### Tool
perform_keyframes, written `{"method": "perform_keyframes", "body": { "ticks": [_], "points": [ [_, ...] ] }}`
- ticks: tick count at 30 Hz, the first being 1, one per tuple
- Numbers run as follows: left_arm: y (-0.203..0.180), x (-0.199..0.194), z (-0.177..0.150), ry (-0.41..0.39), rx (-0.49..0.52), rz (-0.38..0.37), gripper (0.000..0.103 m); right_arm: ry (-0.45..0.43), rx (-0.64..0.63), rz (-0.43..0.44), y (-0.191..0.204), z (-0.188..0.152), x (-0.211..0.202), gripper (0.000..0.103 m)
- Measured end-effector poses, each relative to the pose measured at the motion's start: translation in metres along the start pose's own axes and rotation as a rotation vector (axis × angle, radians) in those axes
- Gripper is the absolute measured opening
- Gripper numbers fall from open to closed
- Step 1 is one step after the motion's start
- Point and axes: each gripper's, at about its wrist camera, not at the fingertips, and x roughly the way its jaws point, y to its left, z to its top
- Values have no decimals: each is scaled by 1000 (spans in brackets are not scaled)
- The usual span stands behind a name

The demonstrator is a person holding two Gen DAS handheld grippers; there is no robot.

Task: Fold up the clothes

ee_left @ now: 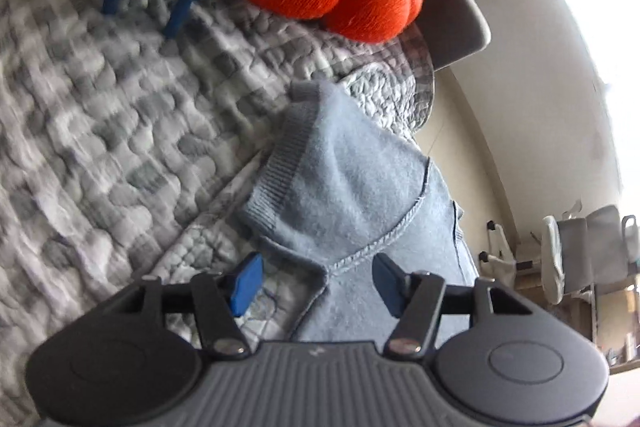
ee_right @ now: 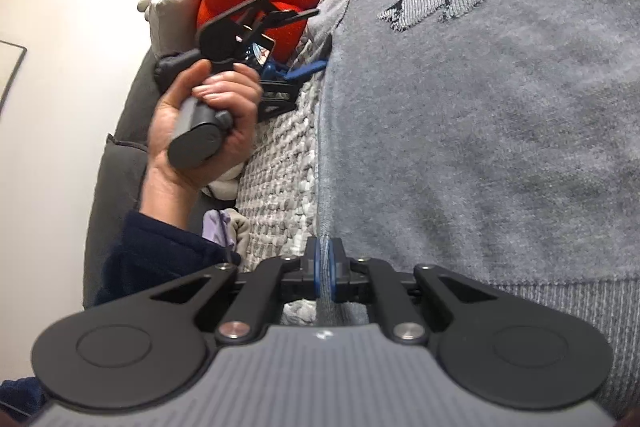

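The grey-blue sweatshirt (ee_right: pixel 480 131) lies flat on the quilted bed (ee_left: pixel 100 131), its side edge pinched between the right gripper (ee_right: pixel 326 267) fingers, pressed together on it. Its folded sleeve (ee_left: pixel 340 167) runs straight away from the left gripper (ee_left: pixel 318 277), cuff at the far end, fingers spread just short of its seam. The fold looks midway; next, I judge, the left must close on that sleeve.
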Motion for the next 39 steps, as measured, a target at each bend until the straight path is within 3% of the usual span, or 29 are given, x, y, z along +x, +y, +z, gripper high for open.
{"method": "perform_keyframes", "body": {
  "ticks": [8,10,18,19,20,23,27,32,35,37,39],
  "points": [
    [-5,15,4,-75,-9,-56,63,-55,-13,75,6,1,-9,7],
    [-7,17,6,-90,18,-64,36,-55,-13,71,6,-1,-10,7],
    [-7,23,16,-181,49,-50,26,-42,-19,56,4,-5,-19,7],
    [-11,20,14,-193,79,-34,14,-39,-19,55,4,-6,-19,7],
    [-14,18,13,-206,109,-19,7,-38,-20,52,4,-6,-20,7],
    [-35,8,5,-260,227,-38,5,-43,-11,48,2,-10,-24,7],
    [-83,1,-23,-308,495,-63,4,-49,43,53,-5,-15,-27,7],
    [-137,18,-76,-284,861,-112,4,-48,86,45,-13,-26,-32,7],
    [-150,37,-108,-233,1052,-87,5,-33,82,-7,-16,-29,-32,7],
    [-151,50,-117,-178,1110,-62,5,-25,72,-41,-17,-30,-31,7],
    [-148,50,-113,-150,1100,-57,6,-22,49,-70,-15,-29,-32,7]
  ]
}}
